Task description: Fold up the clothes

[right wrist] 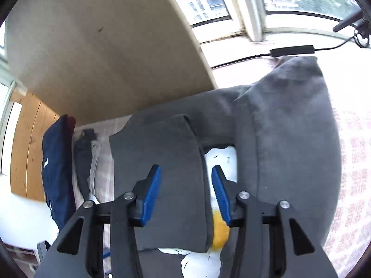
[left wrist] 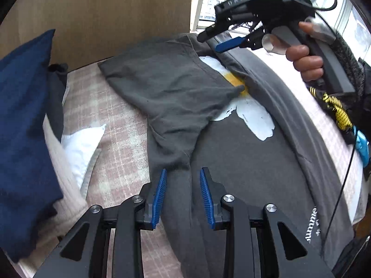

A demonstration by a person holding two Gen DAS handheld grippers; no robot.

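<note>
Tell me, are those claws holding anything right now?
No. Both the left claw and the right claw stand open above the grey T-shirt, gripping nothing.

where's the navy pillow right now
In the left wrist view the navy pillow stands at the far left edge of the bed, beside a small white pillow and left of the grey shirt.

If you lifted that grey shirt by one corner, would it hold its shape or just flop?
Probably flop: the grey shirt already lies in soft folds, with a sleeve creased over the white print. It looks thin, so likely light. It would likely drag rather than slide, since the checked bedcover looks textured.
</note>
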